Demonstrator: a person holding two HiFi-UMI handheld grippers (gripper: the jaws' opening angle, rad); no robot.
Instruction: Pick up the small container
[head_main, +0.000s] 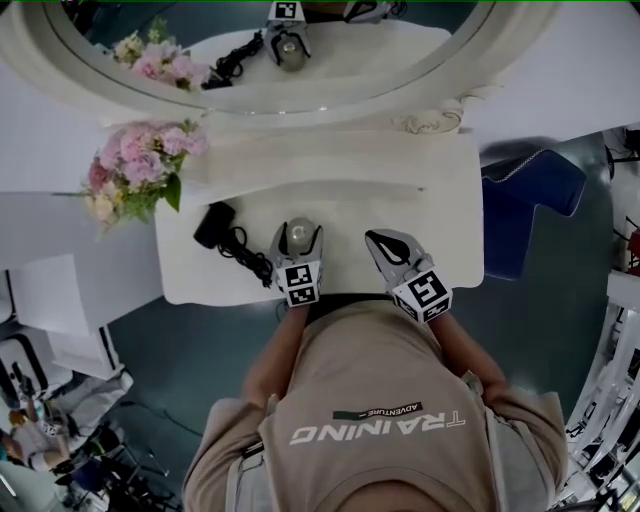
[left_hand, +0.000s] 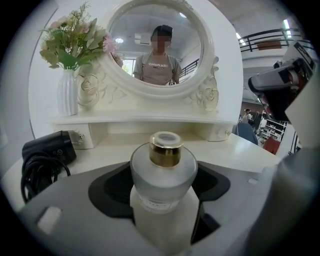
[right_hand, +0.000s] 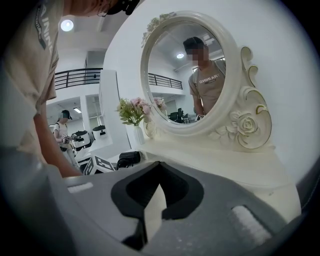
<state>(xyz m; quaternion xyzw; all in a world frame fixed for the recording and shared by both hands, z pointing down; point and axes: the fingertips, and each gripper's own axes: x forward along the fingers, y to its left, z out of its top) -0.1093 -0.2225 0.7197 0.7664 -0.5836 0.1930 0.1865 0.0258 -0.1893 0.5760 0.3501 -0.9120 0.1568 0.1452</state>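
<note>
The small container (head_main: 300, 237) (left_hand: 164, 175) is a frosted glass bottle with a gold collar. It stands upright near the front edge of the white vanity table (head_main: 440, 210). My left gripper (head_main: 299, 232) (left_hand: 165, 172) has its jaws on either side of the bottle. They stand open, with a dark gap showing beside the bottle on the right. My right gripper (head_main: 384, 240) (right_hand: 158, 167) hovers a little to the right over the table. Its jaw tips meet and nothing is between them.
A black adapter with a coiled cable (head_main: 222, 235) (left_hand: 46, 152) lies left of the bottle. A vase of pink flowers (head_main: 135, 170) (left_hand: 67, 92) stands at the back left. An oval mirror (head_main: 270, 50) (right_hand: 192, 75) rises behind a low shelf. A blue chair (head_main: 530, 200) is at the right.
</note>
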